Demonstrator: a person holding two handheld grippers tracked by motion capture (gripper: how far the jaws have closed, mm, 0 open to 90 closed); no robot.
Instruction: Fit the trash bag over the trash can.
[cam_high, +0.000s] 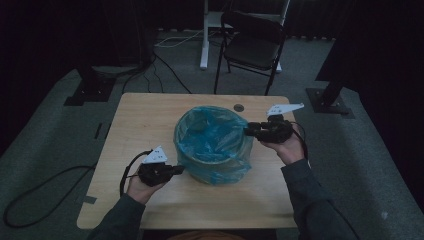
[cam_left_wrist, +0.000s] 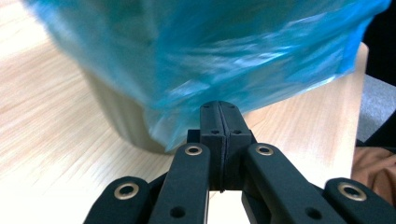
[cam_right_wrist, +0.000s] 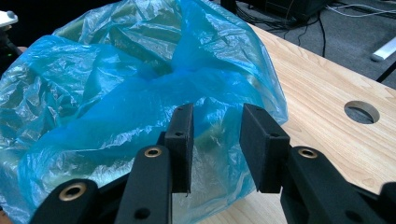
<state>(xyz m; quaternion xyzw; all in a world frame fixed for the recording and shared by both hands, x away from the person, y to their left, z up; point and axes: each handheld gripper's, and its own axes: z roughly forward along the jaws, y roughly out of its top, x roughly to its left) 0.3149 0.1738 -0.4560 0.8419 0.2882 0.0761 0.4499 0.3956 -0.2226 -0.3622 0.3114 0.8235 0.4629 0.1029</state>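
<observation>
high view dim, underexposed; left gripper view bright, motion-blurred, tabletop glare; right gripper view sharp.

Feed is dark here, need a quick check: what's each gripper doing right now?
Left gripper: jaws shut at the lower edge of the blue bag; whether film is pinched cannot be told.
Right gripper: open, against the bag, gripping nothing.

The blue-bagged bin (cam_high: 214, 145) blocks the middle of the table (cam_high: 145, 115). Bare wood lies open at the left, right and lower parts of the high view. A folding chair (cam_high: 252, 45) stands beyond the far edge.
</observation>
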